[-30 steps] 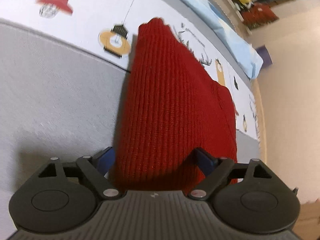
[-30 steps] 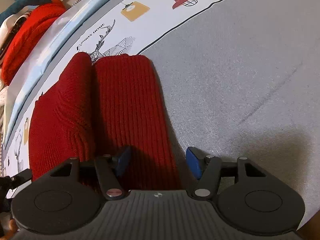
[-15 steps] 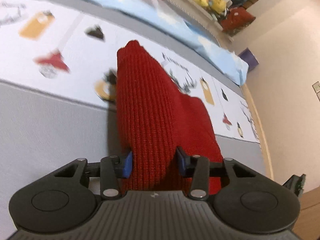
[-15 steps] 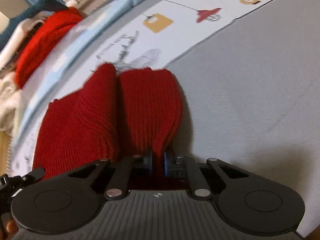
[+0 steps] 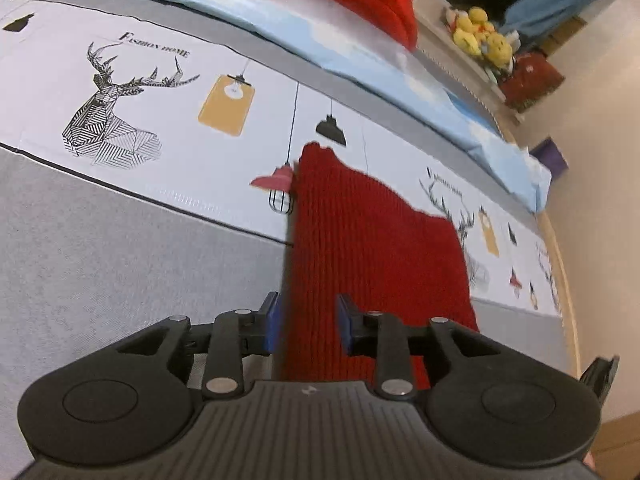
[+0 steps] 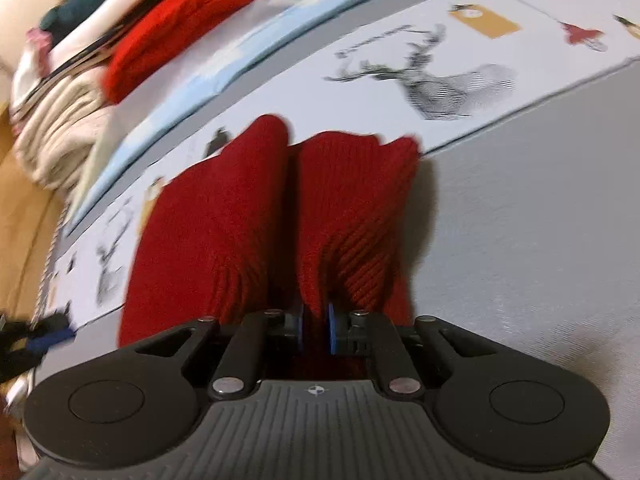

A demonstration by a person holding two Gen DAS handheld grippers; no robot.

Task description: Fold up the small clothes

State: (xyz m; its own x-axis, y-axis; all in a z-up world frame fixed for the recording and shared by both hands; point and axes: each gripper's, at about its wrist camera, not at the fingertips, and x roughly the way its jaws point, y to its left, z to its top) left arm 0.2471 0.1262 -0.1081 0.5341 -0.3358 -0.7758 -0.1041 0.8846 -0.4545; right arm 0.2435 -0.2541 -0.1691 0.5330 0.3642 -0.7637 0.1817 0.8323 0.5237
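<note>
A dark red knitted garment (image 5: 360, 248) lies on the printed grey and white bed cover (image 5: 120, 240). My left gripper (image 5: 308, 322) is shut on the garment's near edge, with a thick fold of knit between the blue pads (image 5: 271, 320). In the right wrist view the same garment (image 6: 280, 216) shows as two raised folds. My right gripper (image 6: 316, 328) is shut tight on the near edge of the right fold. The garment is lifted off the cover at both grips.
A bright red knit (image 6: 188, 28) lies on a pile of clothes (image 6: 60, 120) at the far left of the bed. A light blue sheet (image 5: 360, 56) runs along the far side. Yellow plush toys (image 5: 484, 40) sit on a shelf. The wall (image 5: 600, 160) is to the right.
Both grippers closed on the red garment's near edge and raised it. The views swung up, and the garment now sits over the deer and lamp prints.
</note>
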